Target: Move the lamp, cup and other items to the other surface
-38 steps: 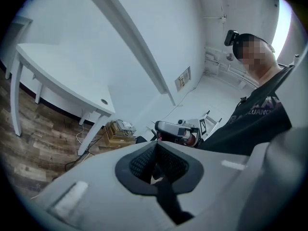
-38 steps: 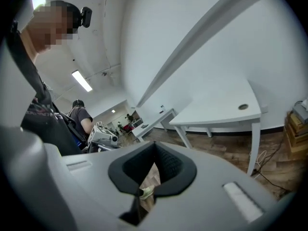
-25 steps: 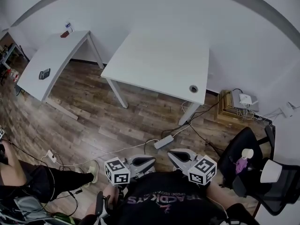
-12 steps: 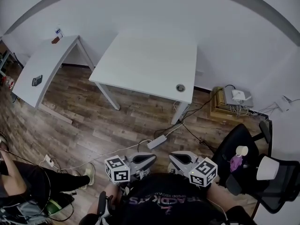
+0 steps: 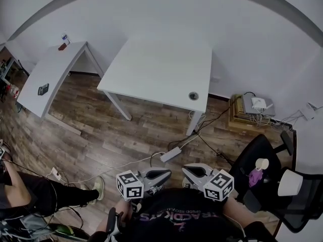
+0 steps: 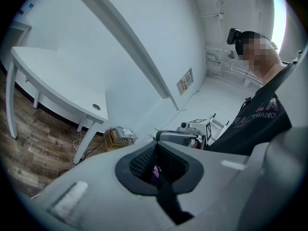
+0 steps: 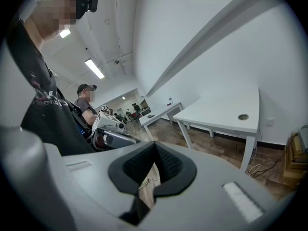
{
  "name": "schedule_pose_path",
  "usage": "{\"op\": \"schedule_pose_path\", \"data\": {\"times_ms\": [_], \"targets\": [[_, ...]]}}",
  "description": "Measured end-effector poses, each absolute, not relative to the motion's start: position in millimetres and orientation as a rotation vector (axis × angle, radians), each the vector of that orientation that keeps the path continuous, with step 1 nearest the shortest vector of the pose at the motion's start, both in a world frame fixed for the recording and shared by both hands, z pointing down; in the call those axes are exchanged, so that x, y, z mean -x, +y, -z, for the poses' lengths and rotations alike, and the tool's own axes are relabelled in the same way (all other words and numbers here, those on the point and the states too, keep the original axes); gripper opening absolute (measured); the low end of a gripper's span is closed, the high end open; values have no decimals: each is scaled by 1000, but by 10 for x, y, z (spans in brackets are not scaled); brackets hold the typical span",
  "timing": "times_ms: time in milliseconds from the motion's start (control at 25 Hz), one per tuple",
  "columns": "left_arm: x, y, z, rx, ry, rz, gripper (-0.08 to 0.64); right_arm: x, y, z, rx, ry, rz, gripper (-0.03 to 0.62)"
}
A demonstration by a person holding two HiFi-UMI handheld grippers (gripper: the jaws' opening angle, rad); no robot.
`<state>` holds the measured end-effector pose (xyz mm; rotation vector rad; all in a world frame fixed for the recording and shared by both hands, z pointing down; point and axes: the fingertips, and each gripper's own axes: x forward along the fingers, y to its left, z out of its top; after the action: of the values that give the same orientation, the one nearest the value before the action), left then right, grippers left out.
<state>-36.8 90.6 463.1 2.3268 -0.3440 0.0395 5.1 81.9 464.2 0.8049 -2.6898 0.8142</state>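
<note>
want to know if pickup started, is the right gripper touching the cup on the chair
Apart. The head view shows the right gripper in front of the person's shirt, with floor and black chair plainly between it and the cup.

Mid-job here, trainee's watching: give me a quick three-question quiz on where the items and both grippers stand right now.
1. True or false: the lamp already stands on the near white table.
2. The cup sits on: A) the floor, B) the black chair, C) the far table.
3. Fill in: the left gripper and the right gripper both have their jaws ____ and hold nothing.
Key: 1 false; 2 B; 3 shut.
</note>
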Motion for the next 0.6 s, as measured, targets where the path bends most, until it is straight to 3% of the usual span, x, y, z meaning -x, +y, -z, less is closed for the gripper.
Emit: {"op": "schedule_pose_path", "data": {"times_ms": [600], "targets": [[390,934,-4670,-2310,-358,-39,3,43,846,-4683,-744,-2699,-814,5]]}}
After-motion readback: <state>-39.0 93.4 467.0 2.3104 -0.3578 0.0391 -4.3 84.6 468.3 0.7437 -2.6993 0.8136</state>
